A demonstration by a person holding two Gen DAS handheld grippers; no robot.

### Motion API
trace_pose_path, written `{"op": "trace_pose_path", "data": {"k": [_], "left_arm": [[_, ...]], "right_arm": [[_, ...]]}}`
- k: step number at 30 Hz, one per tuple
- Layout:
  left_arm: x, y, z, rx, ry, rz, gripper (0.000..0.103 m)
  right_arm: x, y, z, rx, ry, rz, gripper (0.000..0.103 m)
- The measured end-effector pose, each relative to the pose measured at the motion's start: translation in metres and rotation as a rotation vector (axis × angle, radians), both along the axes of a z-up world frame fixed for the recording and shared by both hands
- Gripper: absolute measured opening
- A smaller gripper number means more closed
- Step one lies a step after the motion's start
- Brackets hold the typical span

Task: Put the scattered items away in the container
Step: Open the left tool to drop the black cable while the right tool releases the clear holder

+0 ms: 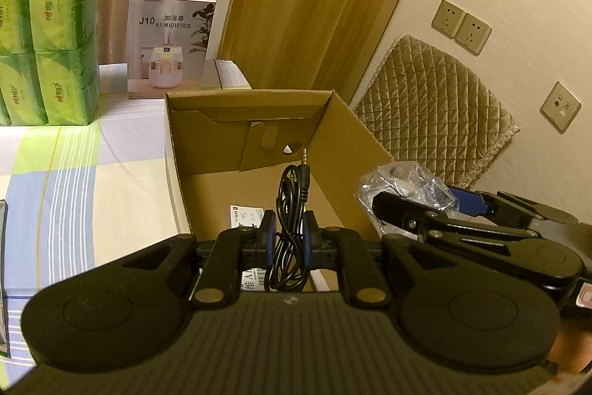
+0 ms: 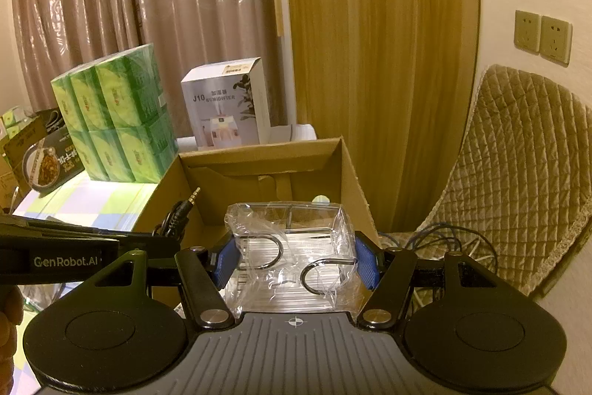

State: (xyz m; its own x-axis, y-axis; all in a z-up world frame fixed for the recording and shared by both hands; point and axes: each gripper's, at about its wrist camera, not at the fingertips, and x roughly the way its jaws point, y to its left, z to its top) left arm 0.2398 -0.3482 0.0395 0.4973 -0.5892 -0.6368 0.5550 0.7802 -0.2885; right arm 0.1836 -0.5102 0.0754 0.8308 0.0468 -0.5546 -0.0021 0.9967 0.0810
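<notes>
A block of green plastic-wrapped tissue packs (image 2: 114,113) stands at the far left of the counter (image 1: 92,180), which is draped in a pastel checked cloth. Just beside it stands a white cardboard humidifier box (image 1: 170,43) — upright, printed "J10 HUMIDIFIER". Behind hang brownish pleated curtains (image 2: 148,6) and a wood-grain panel (image 2: 377,43). To the right, a beige quilted chair cushion (image 2: 518,173) sits beneath cream wall sockets (image 1: 460,26).

Coiled cable (image 1: 290,210) in left tool (image 1: 289,239)
</notes>
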Motion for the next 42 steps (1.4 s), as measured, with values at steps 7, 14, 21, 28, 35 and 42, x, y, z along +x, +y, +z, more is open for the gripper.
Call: {"op": "trace_pose_path", "data": {"k": [7, 14, 21, 28, 35, 42], "left_arm": [[0.0, 0.0, 0.002, 0.015, -0.015, 0.011, 0.018], [-0.003, 0.004, 0.004, 0.013, -0.036, 0.018, 0.022], [-0.002, 0.009, 0.005, 0.006, -0.033, 0.025, 0.022], [-0.002, 0.016, 0.008, -0.004, -0.04, 0.038, 0.022], [-0.002, 0.023, 0.012, -0.012, -0.046, 0.051, 0.022], [-0.003, 0.028, 0.013, -0.015, -0.046, 0.061, 0.022]], "right_arm": [[0.0, 0.0, 0.0, 0.0, -0.001, -0.001, 0.061], [0.0, 0.001, 0.0, 0.0, 0.0, -0.001, 0.061], [-0.001, 0.002, 0.0, 0.0, 0.0, 0.0, 0.061], [-0.001, 0.007, 0.002, -0.003, -0.003, 0.004, 0.061], [-0.001, 0.011, 0.004, -0.006, -0.008, 0.012, 0.061], [0.001, 0.016, 0.006, -0.008, -0.015, 0.015, 0.061]]}}
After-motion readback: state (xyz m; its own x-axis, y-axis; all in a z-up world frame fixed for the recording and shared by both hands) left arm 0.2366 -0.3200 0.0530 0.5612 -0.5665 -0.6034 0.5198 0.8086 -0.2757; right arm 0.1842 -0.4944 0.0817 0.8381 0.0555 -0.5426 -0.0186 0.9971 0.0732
